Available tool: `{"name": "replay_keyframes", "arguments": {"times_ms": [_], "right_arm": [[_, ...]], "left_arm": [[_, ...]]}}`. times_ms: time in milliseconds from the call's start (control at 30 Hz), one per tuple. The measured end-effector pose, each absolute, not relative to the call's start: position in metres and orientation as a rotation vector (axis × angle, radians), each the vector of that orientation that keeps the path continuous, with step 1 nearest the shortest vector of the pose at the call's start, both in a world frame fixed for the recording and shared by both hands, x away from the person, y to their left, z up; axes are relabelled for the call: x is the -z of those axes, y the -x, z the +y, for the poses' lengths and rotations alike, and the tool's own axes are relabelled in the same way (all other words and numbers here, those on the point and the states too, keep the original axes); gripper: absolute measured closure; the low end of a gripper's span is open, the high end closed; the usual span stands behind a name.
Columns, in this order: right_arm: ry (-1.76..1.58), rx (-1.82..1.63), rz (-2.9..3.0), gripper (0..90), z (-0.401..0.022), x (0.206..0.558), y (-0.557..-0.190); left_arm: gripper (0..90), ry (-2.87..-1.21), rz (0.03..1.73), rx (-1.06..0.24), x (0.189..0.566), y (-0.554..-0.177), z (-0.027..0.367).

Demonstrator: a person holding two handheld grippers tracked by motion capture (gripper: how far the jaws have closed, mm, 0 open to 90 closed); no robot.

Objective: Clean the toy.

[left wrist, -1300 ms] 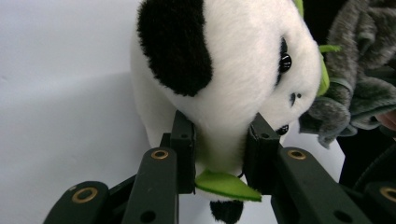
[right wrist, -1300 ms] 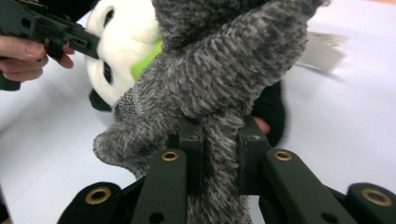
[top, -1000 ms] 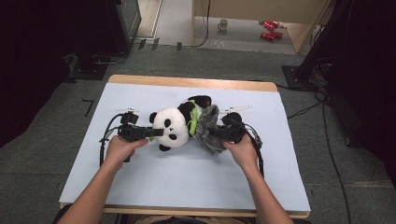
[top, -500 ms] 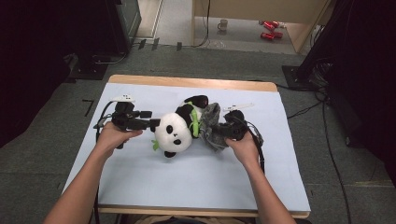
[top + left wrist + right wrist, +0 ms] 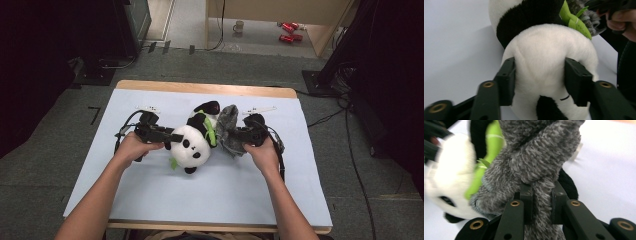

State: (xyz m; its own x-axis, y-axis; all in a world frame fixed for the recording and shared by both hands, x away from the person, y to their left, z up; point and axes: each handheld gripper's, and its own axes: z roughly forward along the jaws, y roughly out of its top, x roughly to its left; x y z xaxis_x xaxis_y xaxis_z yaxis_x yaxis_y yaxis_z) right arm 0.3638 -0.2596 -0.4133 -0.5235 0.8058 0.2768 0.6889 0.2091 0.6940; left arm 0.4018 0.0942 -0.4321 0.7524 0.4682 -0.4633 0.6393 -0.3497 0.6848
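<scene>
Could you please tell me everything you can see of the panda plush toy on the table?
The panda plush toy is a soft, furry stuffed animal with a round white head, black ears and eye patches, and a black band across its body. Green fabric leaves sit at its neck. It lies on the pale blue table cover, face up towards the camera. The left gripper has just been closing, and its pads press into the head from both sides. A grey fuzzy cloth lies against its body, pinched by the right gripper.
</scene>
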Motion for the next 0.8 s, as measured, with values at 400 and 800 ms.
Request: {"name": "replay_keyframes", "arguments": {"times_ms": [400, 800], "right_arm": [[-1.319, -1.384, 2.289, 77.3, -0.25, 0.365, -0.336], [-1.164, -1.489, 2.31, 77.3, -0.218, 0.325, -0.321]], "left_arm": [[76.3, -1.905, 0.956, 0.292, 0.428, -0.396, 0.095], [78.6, -1.639, 1.091, 0.327, 0.417, -0.395, 0.1]]}}
